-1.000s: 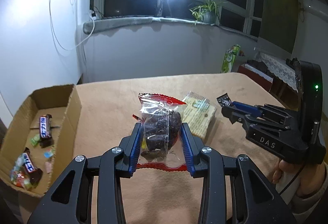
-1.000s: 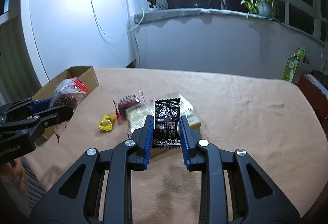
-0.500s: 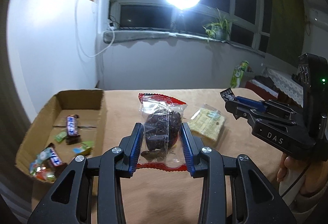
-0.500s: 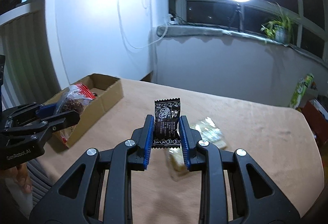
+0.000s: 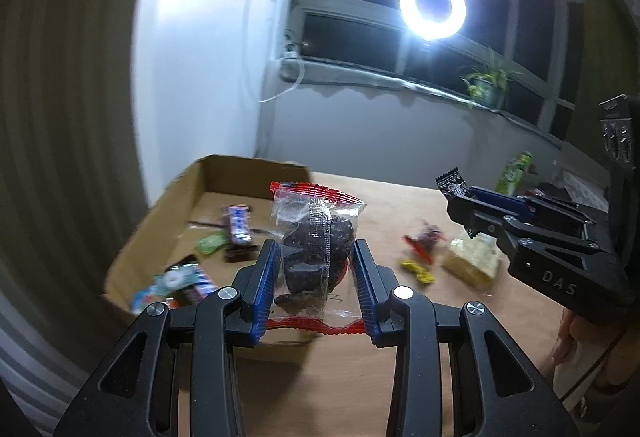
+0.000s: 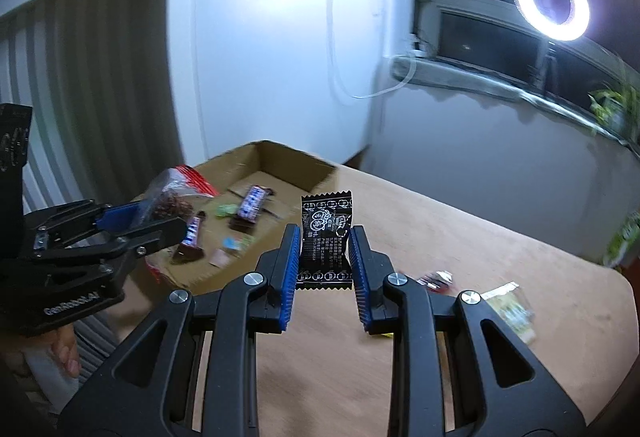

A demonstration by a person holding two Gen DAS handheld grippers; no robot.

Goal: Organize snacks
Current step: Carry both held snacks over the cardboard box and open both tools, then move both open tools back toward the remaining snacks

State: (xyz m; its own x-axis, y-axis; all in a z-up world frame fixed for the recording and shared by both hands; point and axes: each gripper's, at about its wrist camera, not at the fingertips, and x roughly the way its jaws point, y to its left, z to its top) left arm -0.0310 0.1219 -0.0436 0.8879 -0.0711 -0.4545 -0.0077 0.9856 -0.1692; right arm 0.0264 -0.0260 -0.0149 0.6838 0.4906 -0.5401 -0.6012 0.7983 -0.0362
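left gripper (image 5: 316, 277): clamped on a clear bag of dark snack (image 5: 314, 237), red sealed edges top and bottom, bag upright between the blue pads (image 5: 267, 277)
left gripper position: hung over the near edge of the cardboard box (image 5: 176, 205); box ran from 9 to 12 o'clock of the jaws in the left wrist view
right gripper (image 6: 325, 261): clamped on a small black printed sachet (image 6: 326, 237), sachet upright, top sticking out above the pads
right gripper position: over the tan table (image 6: 460, 245), box at its 10–11 o'clock; also seen in the left wrist view at 3 o'clock (image 5: 466, 197), off the box
box contents: two blue-label chocolate bars (image 6: 252, 207), green sweet (image 6: 224, 211), a few small bright wrappers, blurred
left on table: pale yellow cracker pack (image 5: 474, 265), red-wrapped dark snack (image 5: 424, 237), small yellow sweet (image 5: 418, 271), all at 2–3 o'clock of the left jaws, well apart from the box
background: ring light (image 5: 432, 7) at 1 o'clock, potted plant (image 5: 486, 85) on the sill
image quality: motion blur on box and table items, labels unreadable
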